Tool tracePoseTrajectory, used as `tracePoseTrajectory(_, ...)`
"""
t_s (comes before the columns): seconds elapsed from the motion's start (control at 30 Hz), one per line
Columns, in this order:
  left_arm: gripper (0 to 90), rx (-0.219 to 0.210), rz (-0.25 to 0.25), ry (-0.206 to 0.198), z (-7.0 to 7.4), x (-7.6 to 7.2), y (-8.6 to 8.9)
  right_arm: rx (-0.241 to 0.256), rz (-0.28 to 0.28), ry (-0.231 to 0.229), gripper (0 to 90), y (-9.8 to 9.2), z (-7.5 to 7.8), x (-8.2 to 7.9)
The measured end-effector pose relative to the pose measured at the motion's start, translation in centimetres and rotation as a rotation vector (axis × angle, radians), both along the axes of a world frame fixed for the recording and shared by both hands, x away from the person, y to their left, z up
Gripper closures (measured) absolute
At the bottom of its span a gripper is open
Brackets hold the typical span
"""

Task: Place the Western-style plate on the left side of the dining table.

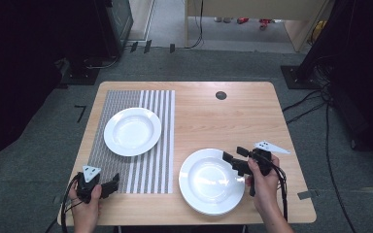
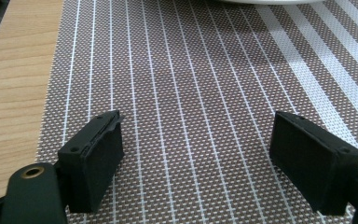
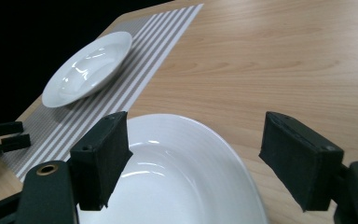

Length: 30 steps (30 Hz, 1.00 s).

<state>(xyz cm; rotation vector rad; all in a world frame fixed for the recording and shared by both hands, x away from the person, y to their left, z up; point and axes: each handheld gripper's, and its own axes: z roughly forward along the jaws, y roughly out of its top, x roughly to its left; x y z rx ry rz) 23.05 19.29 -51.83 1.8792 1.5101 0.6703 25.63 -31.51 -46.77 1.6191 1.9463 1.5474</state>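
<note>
Wooden bench (image 1: pixel 252 111), striped mat (image 1: pixel 126 170): we hold right gripper (image 1: pixel 234 158) fingers wide, empty, straddling near plate (image 1: pixel 211 181) rim for lift; left gripper (image 1: pixel 111 183) gapes idle over mat.

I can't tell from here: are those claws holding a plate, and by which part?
Nothing is held. The right claw is open at the near plate's rim; the left claw is open over the striped mat.

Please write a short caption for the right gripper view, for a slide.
Open right gripper poised at the rim of the near white plate; a second plate rests on the striped placemat.
</note>
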Motion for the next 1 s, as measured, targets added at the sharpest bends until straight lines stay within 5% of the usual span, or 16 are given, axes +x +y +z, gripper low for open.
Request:
tracePoseTrajectory(0.33,17.3,0.0,0.0,0.0,0.0,0.0,0.0,-0.035,-0.073,-0.001,23.8,-3.8,-1.5,-1.4)
tracePoseTrajectory(1.0,17.2,0.0,0.0,0.0,0.0,0.0,0.0,-0.092,-0.177,0.034,23.7,-8.5,-3.6,-3.1)
